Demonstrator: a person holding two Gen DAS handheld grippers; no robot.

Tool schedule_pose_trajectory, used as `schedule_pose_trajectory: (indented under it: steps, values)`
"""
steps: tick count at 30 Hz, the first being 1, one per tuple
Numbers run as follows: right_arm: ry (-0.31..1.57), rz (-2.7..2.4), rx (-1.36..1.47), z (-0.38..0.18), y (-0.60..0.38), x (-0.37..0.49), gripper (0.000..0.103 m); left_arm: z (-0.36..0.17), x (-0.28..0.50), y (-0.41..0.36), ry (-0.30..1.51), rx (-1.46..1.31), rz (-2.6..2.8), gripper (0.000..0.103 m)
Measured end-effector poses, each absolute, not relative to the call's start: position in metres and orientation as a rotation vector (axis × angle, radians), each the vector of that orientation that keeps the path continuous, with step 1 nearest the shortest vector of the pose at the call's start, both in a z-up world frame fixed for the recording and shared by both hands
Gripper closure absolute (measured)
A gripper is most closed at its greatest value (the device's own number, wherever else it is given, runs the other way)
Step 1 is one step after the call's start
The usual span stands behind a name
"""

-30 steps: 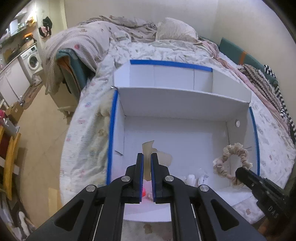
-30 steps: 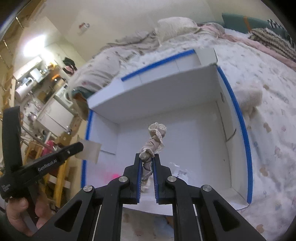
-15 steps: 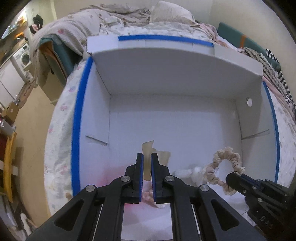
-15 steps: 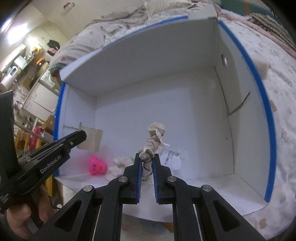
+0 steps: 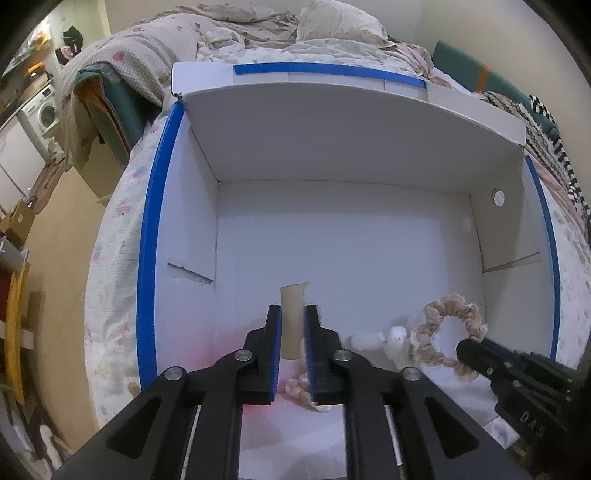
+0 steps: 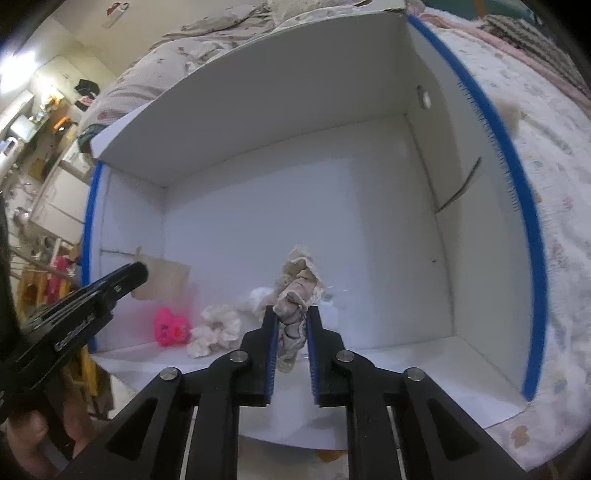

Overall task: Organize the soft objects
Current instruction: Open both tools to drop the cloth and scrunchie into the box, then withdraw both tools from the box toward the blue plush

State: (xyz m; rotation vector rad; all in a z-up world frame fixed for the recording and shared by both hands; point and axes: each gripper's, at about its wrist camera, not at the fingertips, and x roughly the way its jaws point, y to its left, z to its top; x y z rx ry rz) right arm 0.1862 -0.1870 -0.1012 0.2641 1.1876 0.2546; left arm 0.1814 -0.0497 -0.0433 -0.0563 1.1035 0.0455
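A white box with blue-taped rims point(image 5: 147, 258) lies open on a bed. My left gripper point(image 5: 293, 314) is low inside it and its jaws are opening. A flat beige pad point(image 5: 292, 295) stands between them, with a thin gap on its right side. The same pad point(image 6: 159, 280) shows at the left gripper's tip in the right wrist view. My right gripper point(image 6: 291, 317) is also down in the box with its jaws opening. A beige scrunchie point(image 6: 295, 291) still fills the space between its pads. That scrunchie point(image 5: 450, 328) stands up as a ring in the left wrist view.
On the box floor near the front lie a pink toy point(image 6: 170, 326), a cream fluffy scrunchie point(image 6: 216, 328) and a small white item point(image 5: 395, 338). Rumpled bedding point(image 5: 258, 33) surrounds the box. A hand point(image 6: 29, 435) holds the left gripper.
Both grippers have come down from above the box to just over its floor. Their jaws, tight on the pad and the scrunchie before, have parted a little.
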Motion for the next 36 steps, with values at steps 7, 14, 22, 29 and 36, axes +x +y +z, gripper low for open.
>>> schedule_pose_trajectory:
  steps: [7, 14, 22, 29, 36]
  values:
    - [1.133, 0.213, 0.255, -0.09, -0.195, 0.183, 0.029, -0.038, 0.181, -0.049, 1.08, -0.035, 0.053, 0.062]
    - [1.047, 0.203, 0.271, -0.078, -0.2, 0.18, 0.0, -0.023, 0.174, -0.051, 1.009, -0.024, 0.056, 0.038]
    - [1.061, 0.209, 0.255, -0.079, -0.199, 0.18, 0.0, -0.026, 0.172, -0.055, 1.017, 0.002, 0.052, 0.038]
    - [1.067, 0.21, 0.259, -0.079, -0.199, 0.181, 0.0, -0.027, 0.17, -0.052, 1.019, 0.011, 0.065, 0.038]
    - [1.067, 0.206, 0.285, -0.076, -0.203, 0.178, 0.0, -0.018, 0.158, -0.046, 1.005, -0.001, 0.074, 0.038]
